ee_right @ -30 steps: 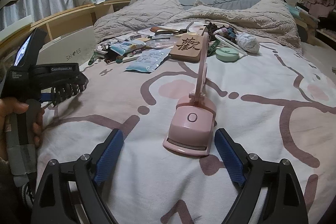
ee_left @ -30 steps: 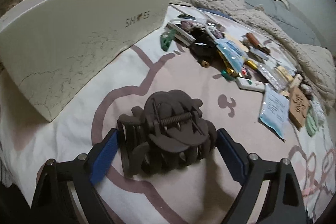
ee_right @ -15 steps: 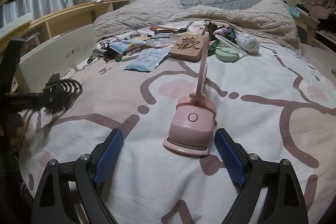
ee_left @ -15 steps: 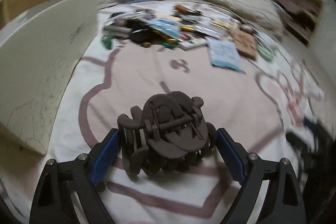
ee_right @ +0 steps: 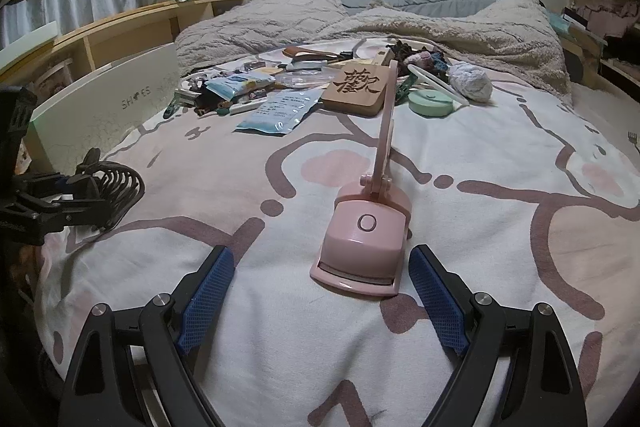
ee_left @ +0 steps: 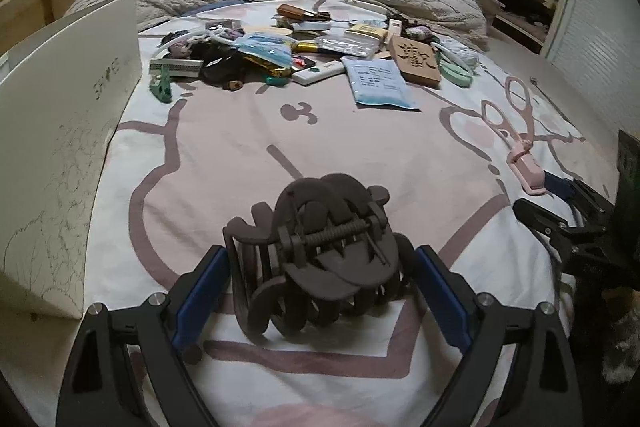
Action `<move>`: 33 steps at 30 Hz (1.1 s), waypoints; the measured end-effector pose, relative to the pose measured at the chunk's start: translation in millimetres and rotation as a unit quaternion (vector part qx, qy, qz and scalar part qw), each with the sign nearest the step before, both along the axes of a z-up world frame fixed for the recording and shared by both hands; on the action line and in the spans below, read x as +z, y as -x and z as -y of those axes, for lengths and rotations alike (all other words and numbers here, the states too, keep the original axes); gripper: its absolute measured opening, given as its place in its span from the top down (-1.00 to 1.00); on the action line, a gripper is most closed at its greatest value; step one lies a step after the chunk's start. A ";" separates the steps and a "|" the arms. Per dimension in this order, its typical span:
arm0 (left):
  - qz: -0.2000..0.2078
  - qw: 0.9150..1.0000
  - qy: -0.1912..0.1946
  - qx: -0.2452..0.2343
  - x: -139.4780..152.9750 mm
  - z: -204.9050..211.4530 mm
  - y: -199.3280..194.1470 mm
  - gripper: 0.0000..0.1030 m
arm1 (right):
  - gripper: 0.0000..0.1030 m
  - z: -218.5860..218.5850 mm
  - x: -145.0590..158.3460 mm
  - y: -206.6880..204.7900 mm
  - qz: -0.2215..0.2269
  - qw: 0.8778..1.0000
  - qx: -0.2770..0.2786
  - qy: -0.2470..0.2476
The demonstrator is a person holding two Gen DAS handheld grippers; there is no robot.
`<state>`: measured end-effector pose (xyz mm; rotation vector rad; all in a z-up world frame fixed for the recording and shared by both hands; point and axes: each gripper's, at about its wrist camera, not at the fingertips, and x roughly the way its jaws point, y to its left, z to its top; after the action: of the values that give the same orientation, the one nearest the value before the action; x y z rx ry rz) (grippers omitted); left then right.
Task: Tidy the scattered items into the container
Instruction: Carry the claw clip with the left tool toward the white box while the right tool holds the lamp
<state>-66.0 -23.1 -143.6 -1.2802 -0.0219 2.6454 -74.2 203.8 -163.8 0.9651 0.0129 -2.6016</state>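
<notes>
Hair claw clip (ee_left: 320, 259) pinched in your left gripper (ee_left: 320, 291) for boxing; right gripper (ee_right: 320, 291) spread around pink clip lamp (ee_right: 366, 235), ready to grab.

hair claw (ee_left: 320, 259): we see matt dark-brown plastic with a metal coil spring;
clip lamp (ee_right: 366, 231): smooth pink plastic, faintly glossy;
box (ee_left: 68, 131): we read it as off-white card, its skin cracked;
bedsheet (ee_right: 480, 227): soft printed cloth;
gripper pads (ee_right: 208, 291): blue, rough-textured;
plaque (ee_right: 356, 87): carved wood;
packet (ee_right: 278, 111): glossy plastic
</notes>
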 end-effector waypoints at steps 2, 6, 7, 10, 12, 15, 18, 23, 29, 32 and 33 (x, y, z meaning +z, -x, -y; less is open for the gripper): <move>0.000 1.000 -0.009 0.019 0.1 1.9 -2.7 -0.82 | -0.73 2.5 3.8 0.2 0.008 1.000 -0.012 -0.007; -0.007 0.998 -0.022 0.062 0.2 4.0 -11.0 -0.82 | -0.73 -4.1 11.4 3.0 0.026 0.999 -0.036 0.017; -0.009 0.997 -0.029 0.074 0.0 4.8 -12.3 -0.82 | -0.73 -7.9 13.7 5.5 0.034 0.998 -0.043 0.027; -0.014 0.993 -0.055 0.108 -1.4 6.5 -14.9 -0.88 | -0.73 -16.8 19.6 13.7 0.048 0.996 -0.061 0.039; -0.021 0.990 -0.063 0.128 -2.4 5.7 -16.2 -0.89 | -0.73 -21.4 23.6 21.5 0.053 0.995 -0.074 0.040; -0.026 0.985 -0.076 0.150 -5.0 7.0 -17.1 -0.90 | -0.73 -21.9 24.8 35.7 0.069 0.994 -0.076 0.032; -0.026 0.983 -0.085 0.159 -7.1 8.7 -17.1 -0.90 | -0.54 -17.8 21.4 44.2 0.080 0.994 -0.066 0.036; -0.022 0.984 -0.079 0.159 -9.4 5.9 -15.3 -0.97 | -0.10 -5.7 13.1 46.1 0.071 0.995 -0.074 0.007; -0.029 0.983 -0.072 0.169 -11.2 2.5 -15.9 -0.99 | -0.10 -4.4 11.3 42.6 0.058 0.995 -0.076 -0.011; -0.043 0.979 -0.073 0.185 -12.3 1.6 -19.6 -0.99 | -0.10 -7.7 9.3 40.5 0.059 0.995 -0.076 -0.001; -0.046 0.978 -0.071 0.188 -12.3 1.0 -20.0 -0.99 | -0.09 -8.2 8.9 39.0 0.058 0.995 -0.077 0.000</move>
<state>-46.0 -24.1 -156.0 -1.2049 -0.4768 2.9452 -113.2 212.0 -154.9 1.1569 -0.0941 -2.6782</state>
